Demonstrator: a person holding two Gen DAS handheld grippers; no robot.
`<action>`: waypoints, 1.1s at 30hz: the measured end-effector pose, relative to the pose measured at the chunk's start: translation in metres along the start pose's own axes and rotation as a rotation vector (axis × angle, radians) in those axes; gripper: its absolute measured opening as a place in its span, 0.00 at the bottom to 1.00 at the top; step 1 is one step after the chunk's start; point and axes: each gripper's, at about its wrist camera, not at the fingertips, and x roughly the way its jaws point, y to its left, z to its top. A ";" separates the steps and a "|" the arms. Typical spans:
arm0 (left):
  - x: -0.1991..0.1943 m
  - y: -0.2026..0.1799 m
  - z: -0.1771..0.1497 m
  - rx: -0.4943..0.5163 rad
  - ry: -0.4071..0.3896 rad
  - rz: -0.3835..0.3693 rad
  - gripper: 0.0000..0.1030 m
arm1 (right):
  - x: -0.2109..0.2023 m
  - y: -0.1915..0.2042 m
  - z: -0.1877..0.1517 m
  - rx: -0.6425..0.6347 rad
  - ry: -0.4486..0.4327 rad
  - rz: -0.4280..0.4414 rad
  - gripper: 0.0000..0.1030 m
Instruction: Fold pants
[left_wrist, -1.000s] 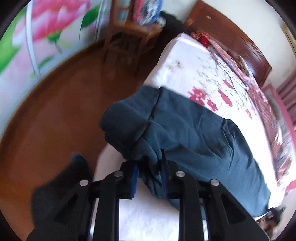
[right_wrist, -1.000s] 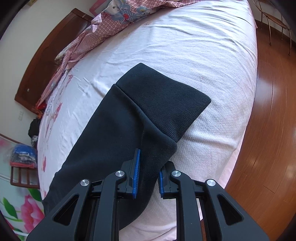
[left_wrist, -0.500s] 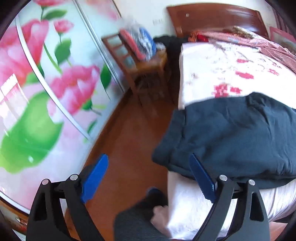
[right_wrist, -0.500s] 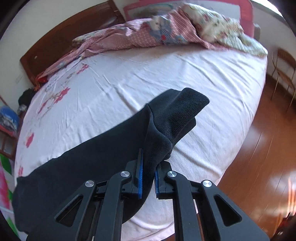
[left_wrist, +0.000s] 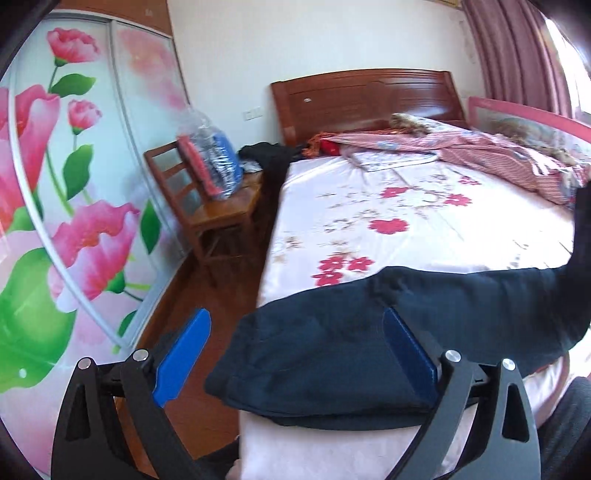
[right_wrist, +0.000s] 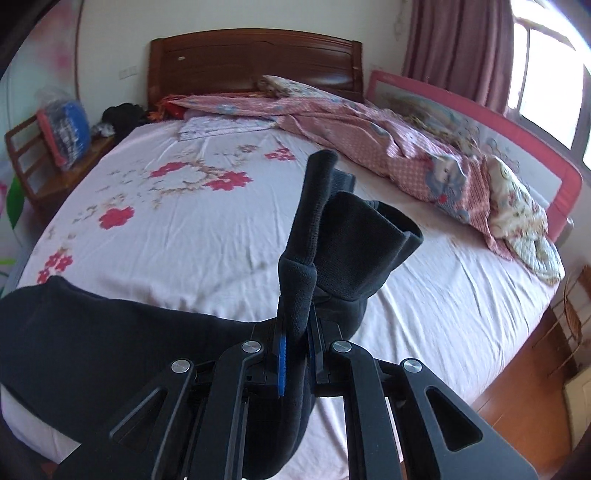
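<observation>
The dark navy pants (left_wrist: 332, 354) lie across the near edge of the bed (left_wrist: 406, 206), filling the lower middle of the left wrist view, with one end drooping over the bed's corner. The left gripper (left_wrist: 295, 354) hovers at the bottom of that frame, its jaws wide apart and opening, blue pads (left_wrist: 183, 356) either side of the cloth without pressing it. In the right wrist view the right gripper (right_wrist: 295, 350) sits at bottom centre, jaws clamped on the pants' cuff end (right_wrist: 332, 236), which stands up above the white flowered sheet (right_wrist: 184, 221). A wooden chair (left_wrist: 207, 206) stands left of the bed.
</observation>
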 end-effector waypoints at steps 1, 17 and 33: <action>-0.001 -0.003 -0.001 0.009 -0.007 -0.013 0.92 | -0.005 0.018 0.001 -0.043 -0.013 0.011 0.07; 0.017 0.034 -0.029 -0.067 0.105 0.040 0.93 | -0.014 0.269 -0.107 -0.675 -0.082 0.078 0.07; 0.019 0.016 -0.029 -0.060 0.098 -0.014 0.93 | 0.003 0.164 -0.007 0.007 0.089 0.433 0.07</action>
